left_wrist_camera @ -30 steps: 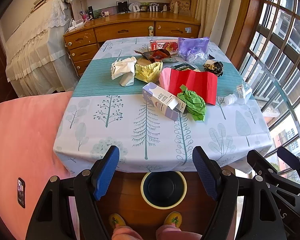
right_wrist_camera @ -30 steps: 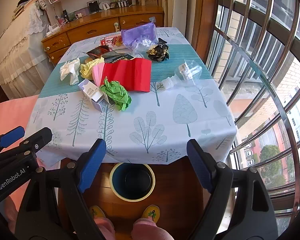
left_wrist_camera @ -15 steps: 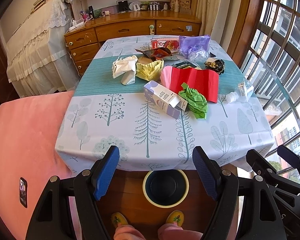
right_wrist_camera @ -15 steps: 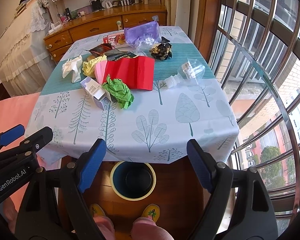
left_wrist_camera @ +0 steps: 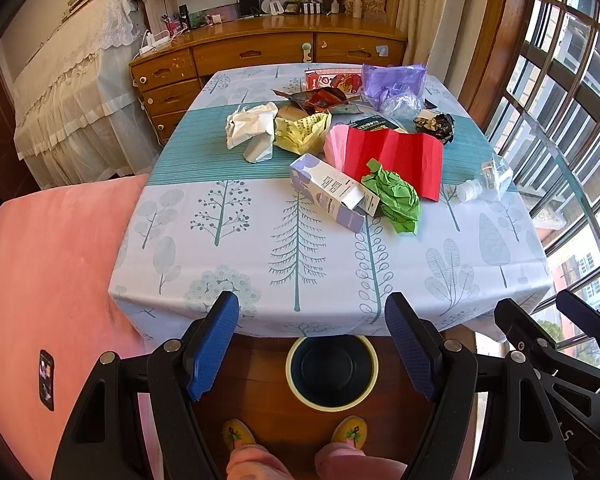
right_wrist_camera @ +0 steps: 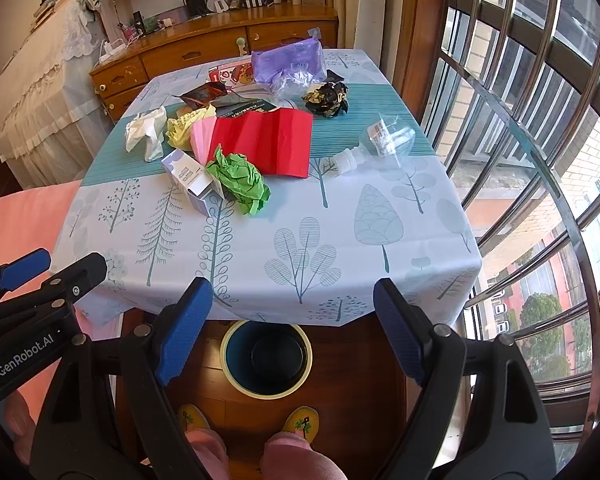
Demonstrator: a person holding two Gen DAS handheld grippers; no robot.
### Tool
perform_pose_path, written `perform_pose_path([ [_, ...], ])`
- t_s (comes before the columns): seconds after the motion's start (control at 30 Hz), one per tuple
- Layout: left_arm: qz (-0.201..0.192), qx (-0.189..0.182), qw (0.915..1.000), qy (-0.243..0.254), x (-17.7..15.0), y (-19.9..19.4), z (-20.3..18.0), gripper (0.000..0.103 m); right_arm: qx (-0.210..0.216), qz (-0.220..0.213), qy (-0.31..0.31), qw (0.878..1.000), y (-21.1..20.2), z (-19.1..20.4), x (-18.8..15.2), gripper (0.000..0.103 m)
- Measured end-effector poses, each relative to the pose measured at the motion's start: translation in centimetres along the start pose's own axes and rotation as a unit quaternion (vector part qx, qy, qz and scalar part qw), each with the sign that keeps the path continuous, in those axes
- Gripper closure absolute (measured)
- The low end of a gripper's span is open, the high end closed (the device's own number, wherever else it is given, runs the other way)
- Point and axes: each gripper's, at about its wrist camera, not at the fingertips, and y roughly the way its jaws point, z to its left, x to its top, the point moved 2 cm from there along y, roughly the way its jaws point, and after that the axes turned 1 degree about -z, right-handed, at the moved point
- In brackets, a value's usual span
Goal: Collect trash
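Trash lies scattered over the far half of the table point(left_wrist_camera: 228, 248), which wears a smooth pale cloth printed with trees and a teal striped band; nearest is a lilac-and-white carton point(left_wrist_camera: 332, 192) on its side, a rectangular box whose long axis runs from far left to near right, its opened flap end pointing near right; touching that end is a crumpled green paper ball point(left_wrist_camera: 396, 200), creased and irregular; just behind lies a red pleated sheet point(left_wrist_camera: 396, 158), flat with fold lines running near to far, a pink sheet point(left_wrist_camera: 334, 144) showing at its left edge; further left sit a crumpled yellow paper point(left_wrist_camera: 302, 132) and a crumpled white paper point(left_wrist_camera: 250, 128); at the right edge a clear plastic bottle point(right_wrist_camera: 380, 140) lies on its side, its white cap pointing near left; beyond are a black-and-gold foil wad point(right_wrist_camera: 326, 98) and a purple plastic bag point(right_wrist_camera: 288, 60); a round bin point(left_wrist_camera: 332, 370), dark inside with a pale yellow rim, stands on the wooden floor below the near table edge; the left gripper point(left_wrist_camera: 312, 344) and right gripper point(right_wrist_camera: 288, 332) hang above it, jaws wide, blue ribbed pads gripping nothing.
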Motion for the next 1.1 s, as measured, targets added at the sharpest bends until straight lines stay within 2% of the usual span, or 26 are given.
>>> perform_pose_path([
  [0.67,0.002,-0.003,1.0,-0.001,-0.1,0.5,-0.5,0.025,0.01,0.001,0.007,1.0,0.5,-0.6,0.6,0.022],
  [0.97,-0.007,0.004,0.9999,-0.013,2.1,-1.2,0.4,0.025,0.039,-0.009,-0.002,0.999,0.2,0.5,3.0,0.022],
  [1.1,-0.016,-0.002,0.9999,0.004,3.0,-1.5,1.0,0.025,0.053,-0.013,-0.009,0.998,0.9,1.3,4.4,0.023],
])
